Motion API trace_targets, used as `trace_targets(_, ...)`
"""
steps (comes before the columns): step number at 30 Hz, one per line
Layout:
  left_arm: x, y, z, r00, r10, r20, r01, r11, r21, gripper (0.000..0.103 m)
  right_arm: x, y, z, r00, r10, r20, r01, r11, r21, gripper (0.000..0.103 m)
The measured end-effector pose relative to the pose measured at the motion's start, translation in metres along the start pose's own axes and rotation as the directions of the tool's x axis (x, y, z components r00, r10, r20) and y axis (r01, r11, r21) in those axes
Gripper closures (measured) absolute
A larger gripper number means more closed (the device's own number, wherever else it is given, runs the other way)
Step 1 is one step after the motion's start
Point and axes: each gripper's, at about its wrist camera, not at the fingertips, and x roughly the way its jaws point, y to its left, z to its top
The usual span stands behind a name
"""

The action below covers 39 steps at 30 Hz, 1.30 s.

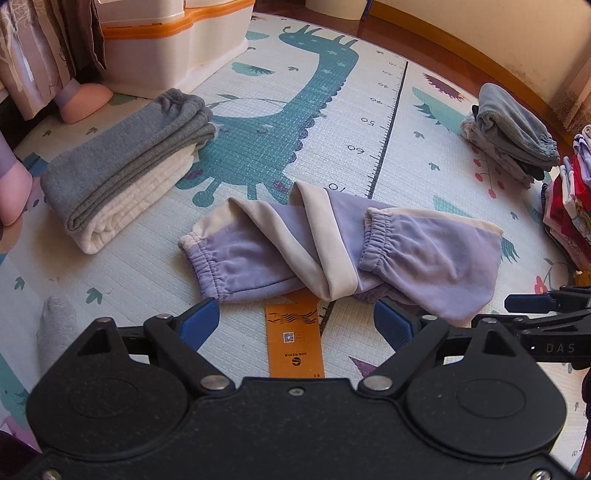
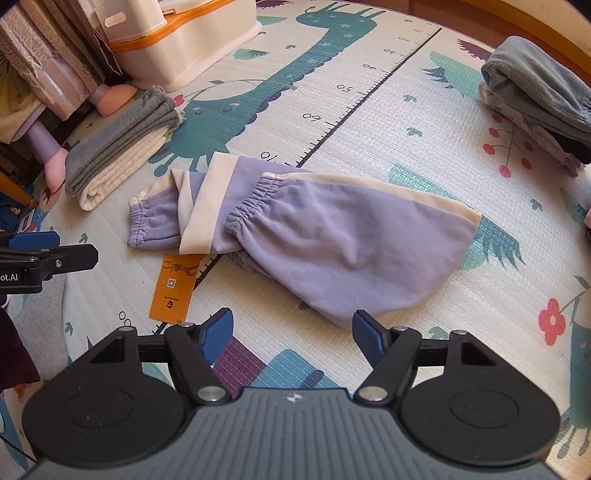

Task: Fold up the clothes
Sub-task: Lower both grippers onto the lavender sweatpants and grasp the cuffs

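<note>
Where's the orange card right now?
In both views, the orange card lies on the play mat, partly tucked under the purple pants' near edge, between the left gripper's open fingers.

Home, child's room – giraffe play mat [image 1: 295, 122], curtain [image 1: 33, 55], folded clothes [image 1: 122, 166].

Floor: foam play mat [image 1: 369, 122], cream, teal giraffe print [image 1: 295, 92] plus black height ruler [image 1: 388, 125]. Wood floor [image 1: 436, 59] past the mat edge, cream wall [image 1: 480, 22] with wooden skirting behind. White storage box [image 1: 173, 44] with orange rim top left, patterned curtain [image 1: 33, 55] beside it. Sunlit, warm.
</note>
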Motion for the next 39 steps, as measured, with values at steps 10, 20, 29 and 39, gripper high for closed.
trace_targets(10,0.045,0.008,0.004,0.998,-0.070,0.003,0.070,0.989,-0.127,0.036,0.053,0.035,0.026,0.995,-0.034,0.095,0.052,0.979,-0.199,0.046)
trace_targets(20,0.080,0.012,-0.002,0.991,-0.133,-0.007,0.128,0.966,-0.223,0.041,0.112,0.048,0.019,0.990,-0.079,0.114,0.109,0.953,-0.283,0.047)
trace_targets(29,0.093,-0.002,-0.004,0.986,-0.168,-0.015,0.161,0.965,-0.206,0.054,0.098,0.028,0.020,0.986,0.018,0.168,0.015,0.981,-0.196,0.085)
trace_targets(39,0.086,-0.016,-0.013,0.988,-0.153,-0.031,0.143,0.965,-0.219,0.054,0.036,-0.054,-0.001,0.956,0.032,0.292,-0.095,0.975,0.201,0.094)
